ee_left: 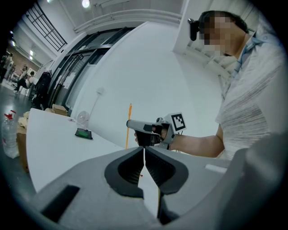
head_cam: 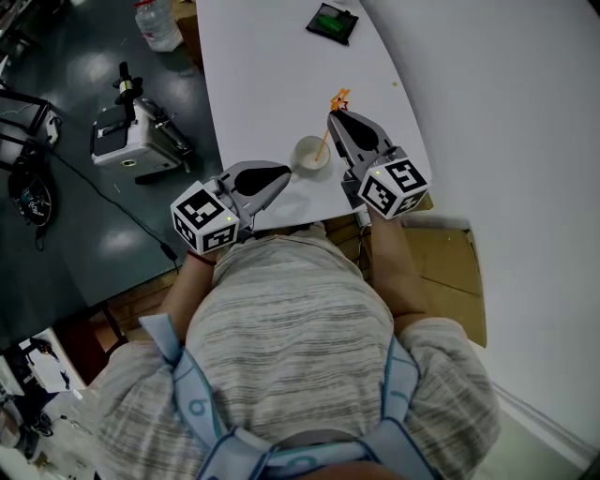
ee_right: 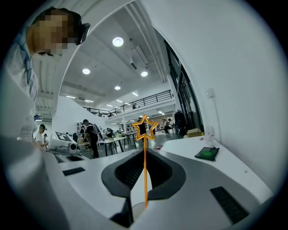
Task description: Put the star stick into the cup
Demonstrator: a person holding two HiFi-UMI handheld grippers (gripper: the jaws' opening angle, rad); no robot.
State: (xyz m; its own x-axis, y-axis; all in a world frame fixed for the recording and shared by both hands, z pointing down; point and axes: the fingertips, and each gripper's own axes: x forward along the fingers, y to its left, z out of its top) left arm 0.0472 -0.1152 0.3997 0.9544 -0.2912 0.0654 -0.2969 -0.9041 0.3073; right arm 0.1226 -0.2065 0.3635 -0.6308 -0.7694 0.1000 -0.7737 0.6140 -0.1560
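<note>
A white cup (head_cam: 310,155) stands near the front edge of the white table (head_cam: 262,66). The orange star stick (head_cam: 330,127) leans from its star, up and to the right, down into the cup. My right gripper (head_cam: 334,116) is shut on the stick just below the star. In the right gripper view the star stick (ee_right: 144,157) runs upright between the jaws of my right gripper (ee_right: 144,150), and the cup's rim (ee_right: 137,210) shows beneath. My left gripper (head_cam: 284,174) sits left of the cup, shut and holding nothing. The left gripper view looks past the left gripper (ee_left: 144,150) to the right gripper (ee_left: 135,127) with the stick (ee_left: 128,126).
A green and black device (head_cam: 332,22) lies at the table's far side. On the floor to the left are a grey machine (head_cam: 131,139) and a plastic bottle (head_cam: 157,23). A cardboard box (head_cam: 455,262) sits by the person's right arm. A white wall borders the table's right side.
</note>
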